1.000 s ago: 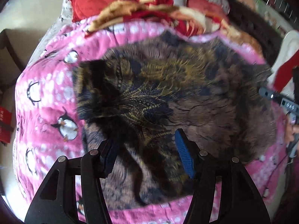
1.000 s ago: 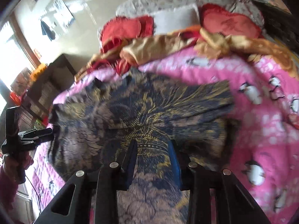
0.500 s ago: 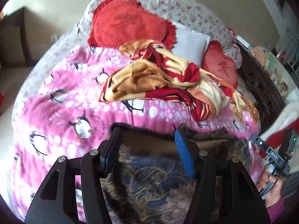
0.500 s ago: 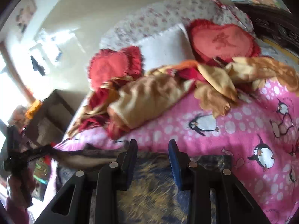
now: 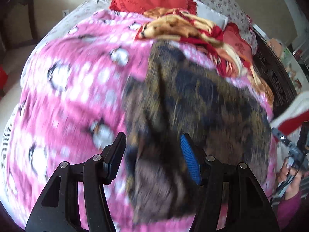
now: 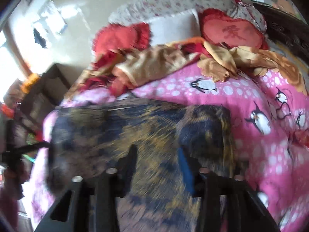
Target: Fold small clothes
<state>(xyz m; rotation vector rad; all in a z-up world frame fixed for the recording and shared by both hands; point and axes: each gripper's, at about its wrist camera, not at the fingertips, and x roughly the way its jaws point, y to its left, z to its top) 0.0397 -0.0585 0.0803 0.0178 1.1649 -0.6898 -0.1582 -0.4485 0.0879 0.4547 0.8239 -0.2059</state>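
A dark brown, navy and gold patterned garment (image 5: 202, 100) lies on the pink penguin blanket (image 5: 73, 89), folded into a narrower band. It also shows in the right wrist view (image 6: 135, 131). My left gripper (image 5: 152, 150) is open, its jaws wide apart above the garment's near left end. My right gripper (image 6: 158, 164) has its jaws apart over the garment's near edge; cloth lies between and under the fingers, and motion blur hides whether they touch it. The left gripper (image 6: 29, 147) shows at the garment's left end in the right wrist view.
A crumpled orange and red blanket (image 6: 158, 61) and red heart cushions (image 6: 231, 32) lie at the bed's head with a white pillow (image 6: 173, 27). A dark wooden bed frame (image 5: 274, 77) runs along the right. A dark cabinet (image 6: 42, 89) stands at the left.
Both grippers lifted the garment's edge up and away, then came back down. The garment now lies folded over, narrower than a second ago. Both views are motion blurred.
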